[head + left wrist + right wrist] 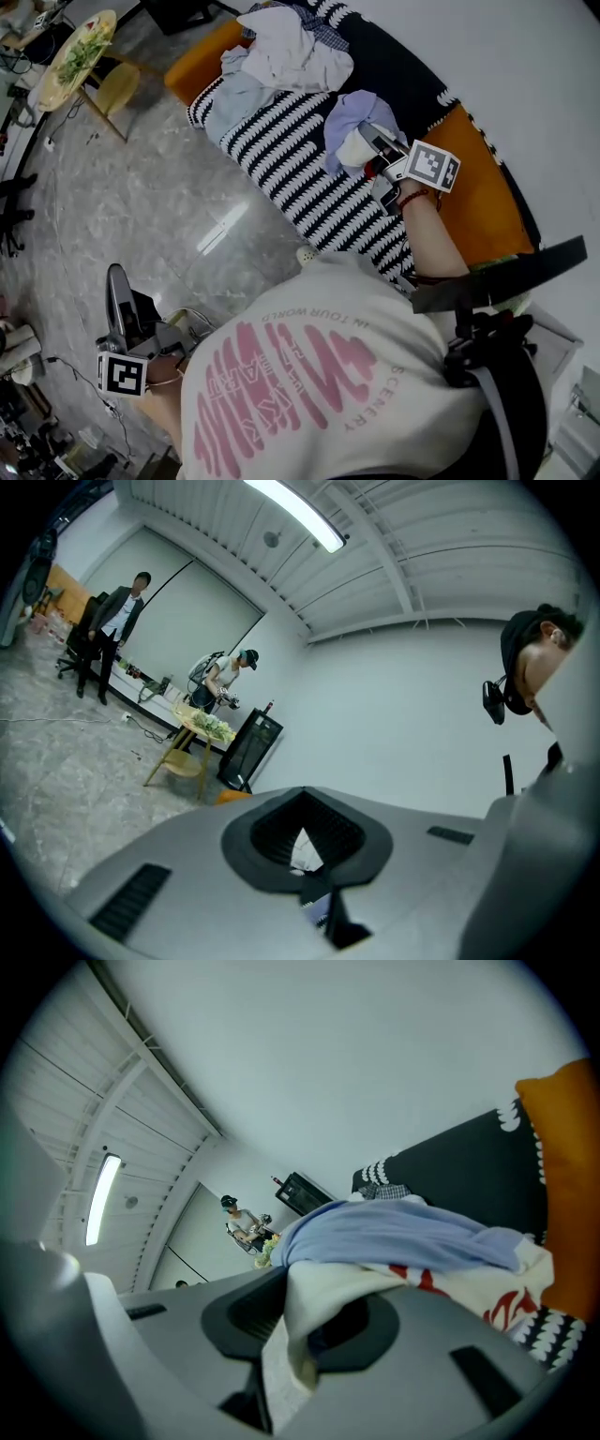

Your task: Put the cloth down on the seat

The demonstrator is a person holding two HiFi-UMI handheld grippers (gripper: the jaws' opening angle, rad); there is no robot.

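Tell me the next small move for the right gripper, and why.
Probably ease the right gripper down a little and open its jaws. It is shut on the cloth, which bunches just over the striped seat, so letting go there should leave it lying on the seat.

My right arm [433,232] reaches forward, and my right gripper [373,142] sits near level with its jaws clamped on a fold of cloth [292,1333]. My left gripper [117,283] is low at my side, jaws together with nothing between.
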